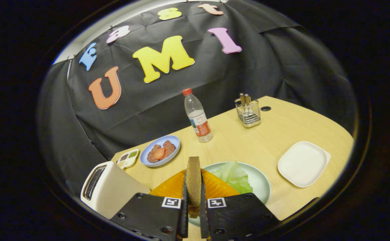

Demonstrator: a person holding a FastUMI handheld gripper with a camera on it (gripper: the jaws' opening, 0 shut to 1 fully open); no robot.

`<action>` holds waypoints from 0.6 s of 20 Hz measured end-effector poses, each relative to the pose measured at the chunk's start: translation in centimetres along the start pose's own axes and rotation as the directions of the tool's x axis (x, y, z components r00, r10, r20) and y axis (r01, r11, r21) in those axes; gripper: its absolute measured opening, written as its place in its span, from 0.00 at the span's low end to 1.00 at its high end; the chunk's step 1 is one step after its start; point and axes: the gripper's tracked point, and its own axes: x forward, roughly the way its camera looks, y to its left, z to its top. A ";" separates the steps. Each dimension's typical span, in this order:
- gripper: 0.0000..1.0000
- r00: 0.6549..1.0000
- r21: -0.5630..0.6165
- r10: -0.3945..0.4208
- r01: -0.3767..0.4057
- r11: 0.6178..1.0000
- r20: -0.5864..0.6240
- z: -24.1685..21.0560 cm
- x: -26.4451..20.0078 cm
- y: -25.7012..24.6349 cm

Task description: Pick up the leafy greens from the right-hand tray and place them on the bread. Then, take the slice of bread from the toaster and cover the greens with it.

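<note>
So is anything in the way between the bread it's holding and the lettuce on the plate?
Nothing visible is. The gripper is shut on the bread, held on edge above the plate. The lettuce lies just ahead, with only open air between them.

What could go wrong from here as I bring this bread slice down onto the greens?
1. The bread slice stands on edge between the gripper fingers, so it may land upright or tip off unless laid flat.
2. The leafy greens lie toward one side of the plate, beside something orange; the slice could cover the wrong spot or push the leaf off.
3. The toaster sits close beside the gripper and could be bumped.
</note>
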 end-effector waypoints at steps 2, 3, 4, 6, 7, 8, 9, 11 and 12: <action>0.14 1.000 -0.010 -0.015 0.015 1.000 -0.001 -0.3 0.4 -1.2; 0.15 1.000 -0.008 -0.022 0.022 1.000 0.004 -0.2 0.4 -1.7; 0.16 1.000 -0.010 -0.025 0.025 1.000 0.002 -0.3 0.4 -2.2; 0.19 1.000 -0.011 -0.028 0.028 1.000 0.002 -0.3 0.7 -2.8; 0.22 1.000 -0.011 -0.031 0.031 0.999 0.003 -0.3 0.8 -3.2; 0.22 1.000 -0.011 -0.027 0.027 1.000 -0.004 -0.5 0.9 -3.5; 0.26 0.999 -0.014 -0.039 0.039 0.999 -0.004 -0.6 1.1 -4.0; 0.31 0.999 -0.005 -0.036 0.036 0.999 -0.020 -1.0 1.4 -4.6; 0.30 0.999 -0.003 -0.035 0.035 0.999 -0.024 -1.1 1.5 -4.9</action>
